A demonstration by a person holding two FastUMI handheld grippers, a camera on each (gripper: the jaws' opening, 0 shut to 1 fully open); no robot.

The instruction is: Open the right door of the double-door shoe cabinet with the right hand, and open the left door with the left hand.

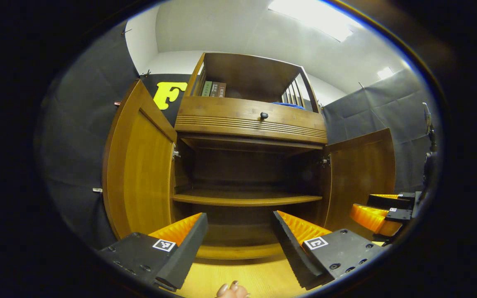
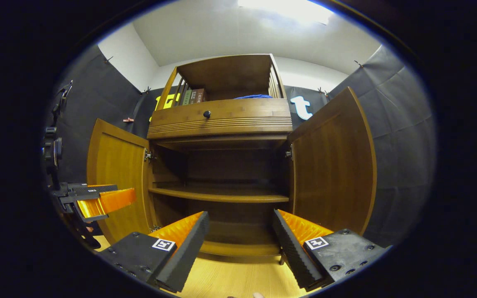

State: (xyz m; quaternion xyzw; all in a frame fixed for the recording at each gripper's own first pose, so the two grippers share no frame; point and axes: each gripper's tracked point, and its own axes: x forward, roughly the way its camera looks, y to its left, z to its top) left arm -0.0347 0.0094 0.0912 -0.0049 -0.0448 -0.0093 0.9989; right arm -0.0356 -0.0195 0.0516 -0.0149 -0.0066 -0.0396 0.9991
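Now both cabinet [image 2: 222, 174] doors hang wide open: left door [image 1: 139, 174], right door [image 2: 333, 165]. Left gripper [image 1: 238, 244] and right gripper [image 2: 238, 244] face it, jaws apart, holding nothing, clear of the doors.

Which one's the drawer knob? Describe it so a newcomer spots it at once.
Start at the wooden shoe cabinet with both lower doors swung open. Above the dark shelf bay runs a ribbed drawer front, under the open top shelf holding books. The drawer knob is the small round black button on that front, left of centre, the only dark dot on the light wood.
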